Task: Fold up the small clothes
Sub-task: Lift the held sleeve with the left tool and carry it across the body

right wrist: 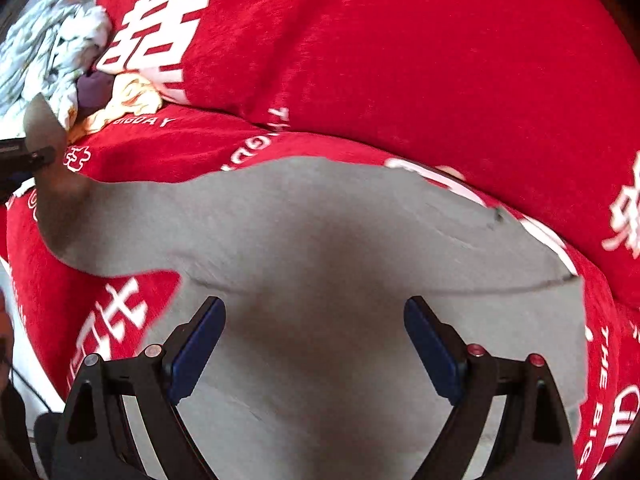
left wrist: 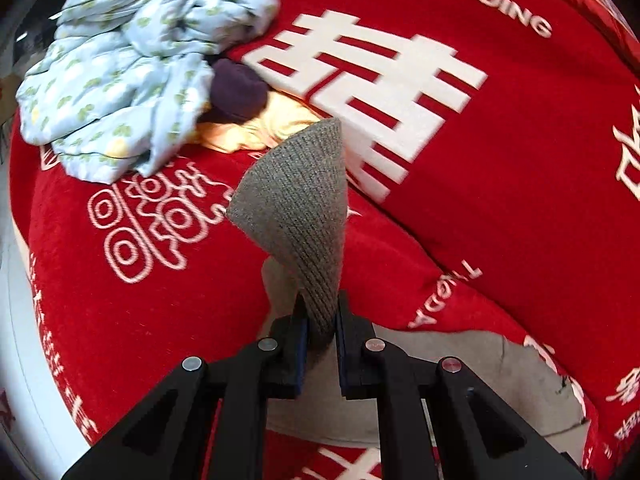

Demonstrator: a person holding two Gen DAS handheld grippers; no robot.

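A grey garment (right wrist: 320, 240) lies spread on a red wedding cloth (right wrist: 400, 60). My left gripper (left wrist: 322, 312) is shut on the garment's ribbed cuff (left wrist: 296, 200), which stands up lifted above the cloth; the rest of the garment (left wrist: 460, 392) lies flat below. In the right wrist view the left gripper (right wrist: 40, 156) shows at the far left, holding up the sleeve end. My right gripper (right wrist: 314, 316) is open, its blue pads (right wrist: 196, 352) spread wide just above the middle of the garment, holding nothing.
A heap of light blue printed clothes (left wrist: 132, 60) lies at the back left, with a dark purple item (left wrist: 236, 90) and a yellow-orange item (left wrist: 256, 128) beside it. The same heap (right wrist: 48, 56) shows in the right wrist view. A white edge (left wrist: 20, 320) runs along the left.
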